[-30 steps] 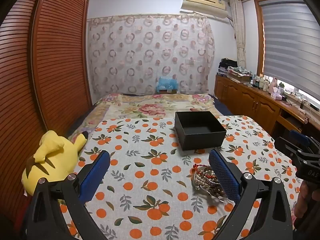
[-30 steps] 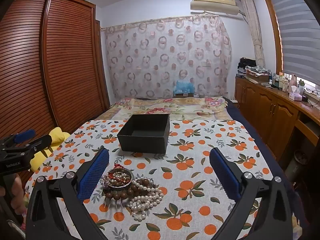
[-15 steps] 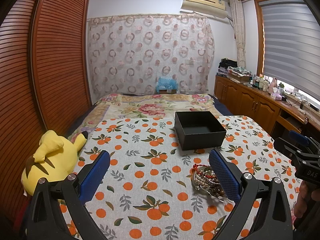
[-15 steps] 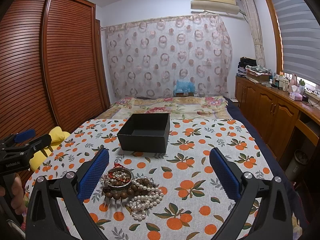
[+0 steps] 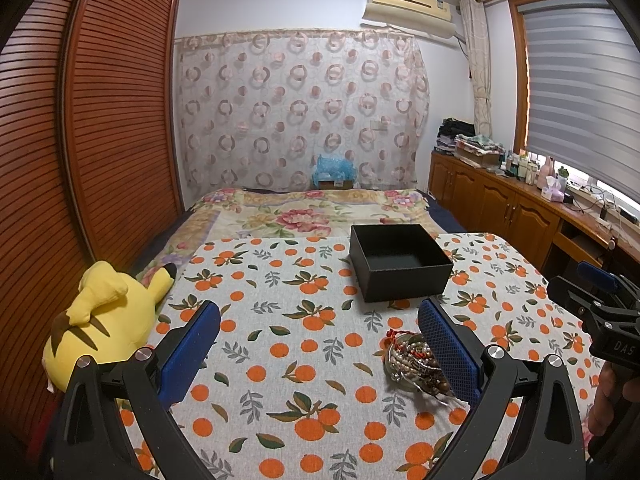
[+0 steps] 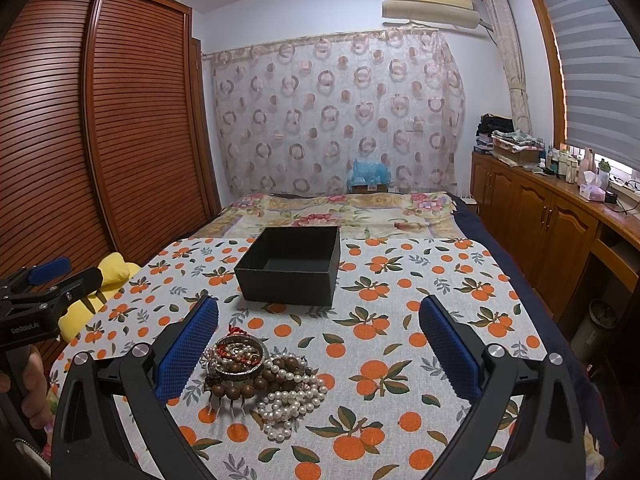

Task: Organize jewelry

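Note:
A pile of jewelry [image 6: 260, 380] lies on the orange-print cloth [image 6: 400, 320]: a silver bangle [image 6: 240, 360], brown wooden beads [image 6: 232, 392] and a white pearl string [image 6: 292, 404]. Behind it stands an open black box [image 6: 292, 266], nothing visible inside. My right gripper [image 6: 318, 344] is open, hovering above the cloth, the pile just inside its left finger. In the left wrist view the same pile [image 5: 412, 360] sits partly hidden behind the right finger of my open left gripper [image 5: 320, 344], with the black box [image 5: 400, 266] beyond.
A yellow plush toy [image 5: 100, 320] lies at the cloth's left edge. A slatted wooden wardrobe [image 5: 80, 140] runs along the left, wooden cabinets [image 6: 540, 216] with bottles along the right. A flowered bedspread [image 6: 340, 212] stretches behind the box. A hand holds each gripper's handle.

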